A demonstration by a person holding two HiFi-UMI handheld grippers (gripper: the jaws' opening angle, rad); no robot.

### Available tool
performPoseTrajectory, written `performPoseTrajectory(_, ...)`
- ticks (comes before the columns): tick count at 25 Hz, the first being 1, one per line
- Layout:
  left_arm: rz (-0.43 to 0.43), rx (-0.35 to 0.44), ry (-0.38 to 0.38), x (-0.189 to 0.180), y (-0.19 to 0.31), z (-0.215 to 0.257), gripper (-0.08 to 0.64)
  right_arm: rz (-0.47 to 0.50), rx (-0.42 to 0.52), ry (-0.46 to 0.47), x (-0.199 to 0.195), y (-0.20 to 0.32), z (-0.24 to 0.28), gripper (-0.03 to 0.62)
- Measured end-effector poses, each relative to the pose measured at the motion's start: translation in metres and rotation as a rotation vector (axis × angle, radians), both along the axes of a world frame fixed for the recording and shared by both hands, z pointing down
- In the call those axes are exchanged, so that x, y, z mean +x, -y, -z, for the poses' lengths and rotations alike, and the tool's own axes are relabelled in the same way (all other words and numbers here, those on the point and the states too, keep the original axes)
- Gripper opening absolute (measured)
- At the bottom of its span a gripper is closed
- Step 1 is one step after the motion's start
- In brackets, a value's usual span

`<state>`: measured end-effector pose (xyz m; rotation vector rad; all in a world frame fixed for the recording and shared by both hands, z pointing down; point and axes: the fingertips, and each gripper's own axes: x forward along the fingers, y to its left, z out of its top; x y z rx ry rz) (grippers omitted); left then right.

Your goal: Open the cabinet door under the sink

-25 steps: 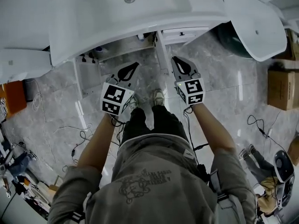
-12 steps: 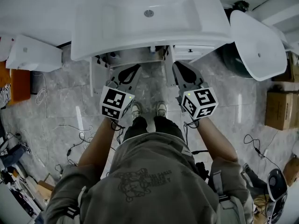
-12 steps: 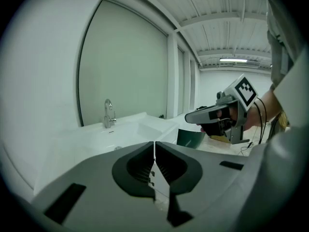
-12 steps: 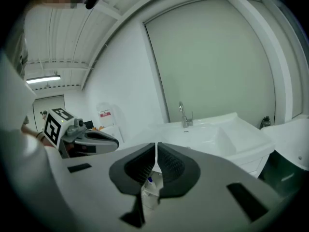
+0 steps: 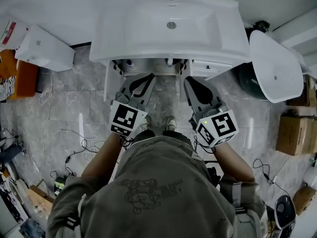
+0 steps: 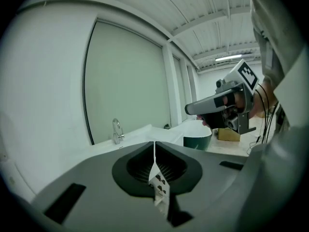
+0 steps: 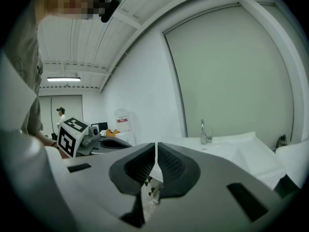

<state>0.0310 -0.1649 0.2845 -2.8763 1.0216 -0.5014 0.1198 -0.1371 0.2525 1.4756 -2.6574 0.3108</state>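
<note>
The cabinet (image 5: 210, 69) sits tucked under the overhanging front lip of the sink (image 5: 148, 38). The head view shows only slivers of it: a white panel just ahead of the right gripper (image 5: 189, 81), a white strip (image 5: 108, 81) edge-on at the left, and a grey gap between them. Whether a door is already ajar I cannot tell. Both grippers are held side by side in front of the person, pointing toward the sink, the left gripper (image 5: 150, 77) roughly level with the right. Each pair of fingers is pressed together with nothing between. Their cameras look over the basin at the tap (image 7: 203, 129), so the door lies ahead of and below the fingers. The right gripper looks slightly nearer its panel, and the reach likely needs a drop beneath the lip.
</note>
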Motion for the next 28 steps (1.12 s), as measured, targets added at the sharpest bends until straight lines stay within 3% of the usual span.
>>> performPoseTrajectory(7,0.027,0.075,0.004,-0.019,-0.013,0.031,0.021,0.043,0.084,-0.066,-0.023,-0.015,0.03,0.035)
performPoseTrajectory(14,0.07,0.087,-0.036,-0.046,-0.02,0.048,0.021,0.096,0.139,-0.096,-0.048,-0.024,0.05,0.035)
performPoseTrajectory(21,0.103,0.113,-0.029,-0.07,-0.014,0.056,0.022,0.068,0.219,-0.117,-0.054,-0.017,0.063,0.035)
performPoseTrajectory(28,0.097,0.127,-0.038,-0.077,-0.009,0.064,0.022,0.052,0.208,-0.117,-0.058,-0.012,0.064,0.035)
